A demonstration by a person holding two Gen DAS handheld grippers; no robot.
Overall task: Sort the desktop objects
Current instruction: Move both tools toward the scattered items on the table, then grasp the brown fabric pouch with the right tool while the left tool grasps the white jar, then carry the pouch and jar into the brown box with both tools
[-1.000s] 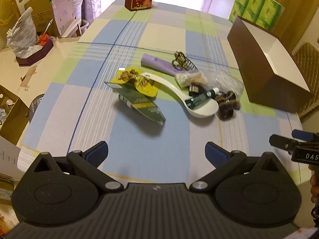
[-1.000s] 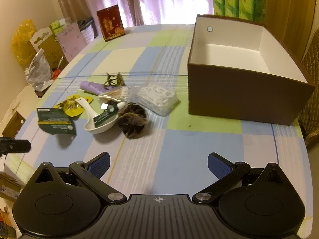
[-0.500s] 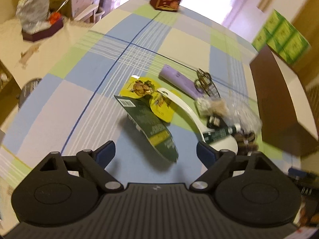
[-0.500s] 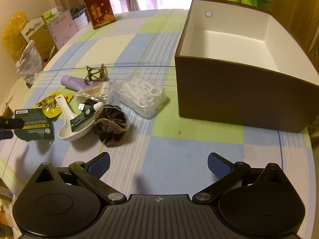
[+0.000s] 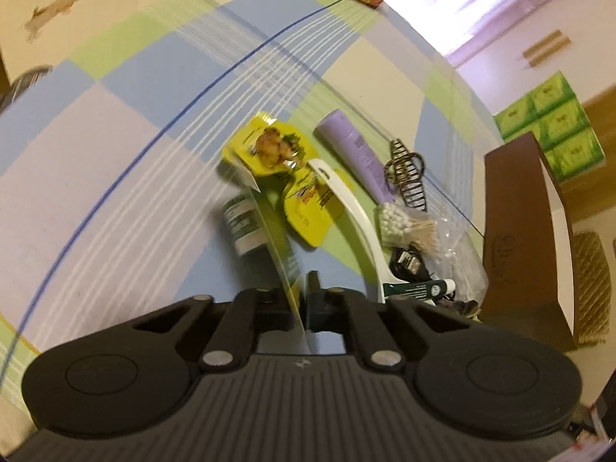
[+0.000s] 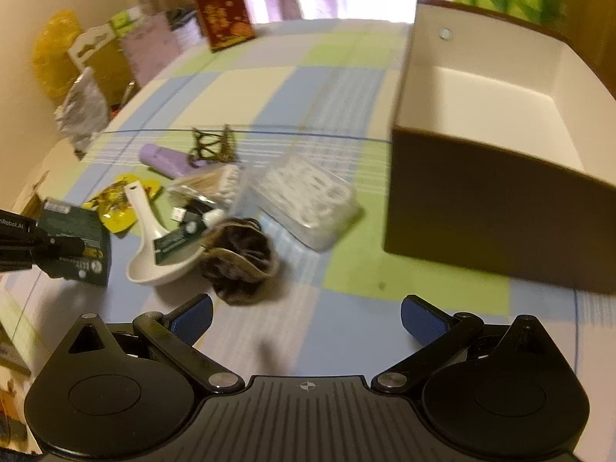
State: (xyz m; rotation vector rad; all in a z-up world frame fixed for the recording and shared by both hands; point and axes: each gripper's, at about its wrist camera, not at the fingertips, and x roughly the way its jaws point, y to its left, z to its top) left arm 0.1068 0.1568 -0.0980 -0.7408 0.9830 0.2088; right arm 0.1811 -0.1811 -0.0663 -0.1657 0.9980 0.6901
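My left gripper (image 5: 302, 300) is pinched on the near edge of the dark green packet (image 6: 77, 240), which stands edge-on between its pads, probably because a flat pack is easiest taken by its rim. Right gripper (image 6: 306, 317) is spread wide, nothing in it, hovering over bare bench (image 6: 346, 331). The rest of the clutter, the white spoon (image 6: 154, 246) and scrunchie (image 6: 238, 260), sits left of the open brown box (image 6: 500, 211). Box top is open, with clear bench between pile and box wall.
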